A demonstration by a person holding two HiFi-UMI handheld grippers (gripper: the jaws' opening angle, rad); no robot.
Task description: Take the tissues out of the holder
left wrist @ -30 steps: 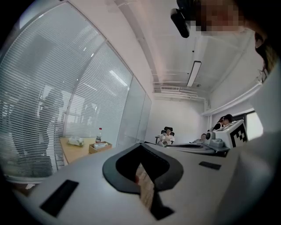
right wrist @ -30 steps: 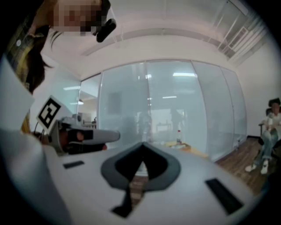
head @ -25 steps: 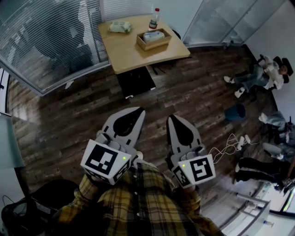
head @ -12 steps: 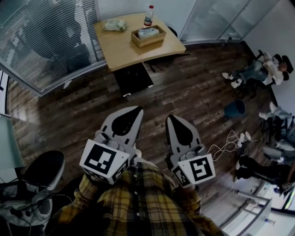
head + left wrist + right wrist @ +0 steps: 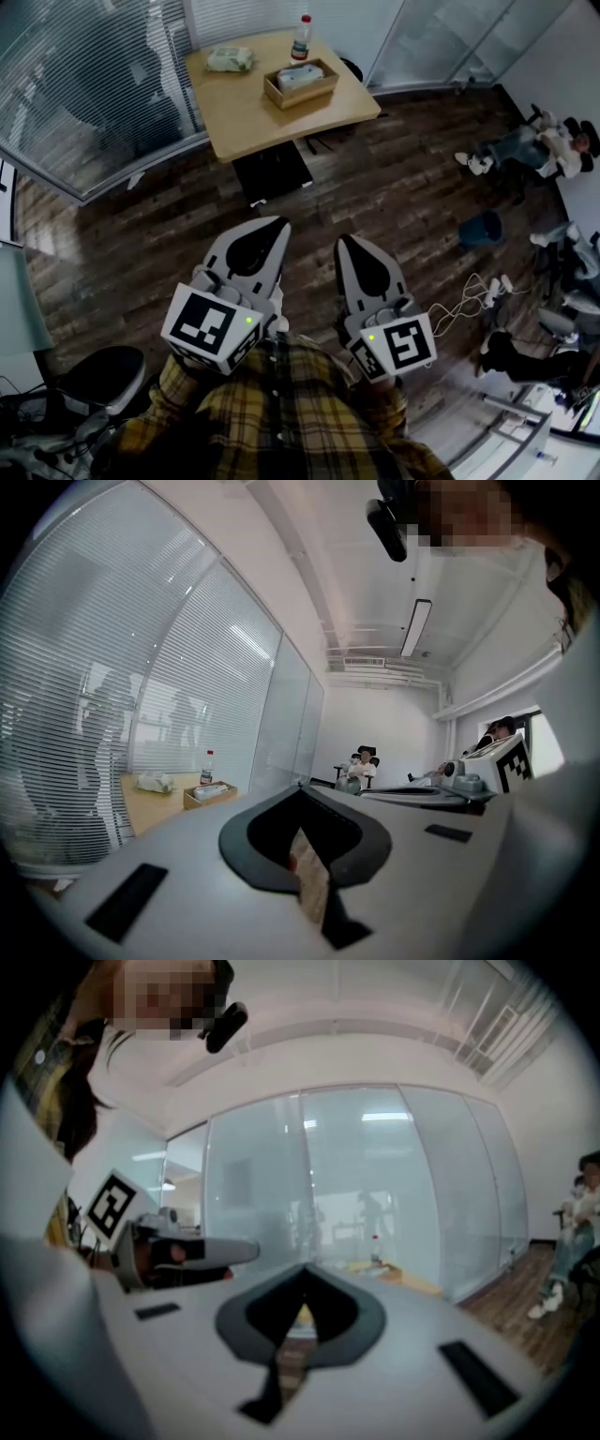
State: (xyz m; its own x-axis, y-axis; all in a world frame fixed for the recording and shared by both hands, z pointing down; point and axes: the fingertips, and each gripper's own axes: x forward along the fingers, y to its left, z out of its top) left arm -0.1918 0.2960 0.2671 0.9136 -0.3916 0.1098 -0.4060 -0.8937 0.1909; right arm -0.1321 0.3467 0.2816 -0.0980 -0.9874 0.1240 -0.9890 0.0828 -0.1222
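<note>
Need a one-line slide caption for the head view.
Shut, empty left hand-held gripper and right hand-held gripper face a distant table with tissue holder, pack and bottle.

tissues [image 5: 298, 77] in holder [image 5: 305, 95] on table [image 5: 272, 127], bottle [image 5: 302, 25] behind, pack [image 5: 230, 59] left

Office interior: glass partitions [image 5: 450, 37] with blinds [image 5: 84, 84] are enclosing a wood-floored room; a desk [image 5: 262, 127] is standing beside them, and people [image 5: 539, 145] are sitting in office chairs [image 5: 367, 752].
</note>
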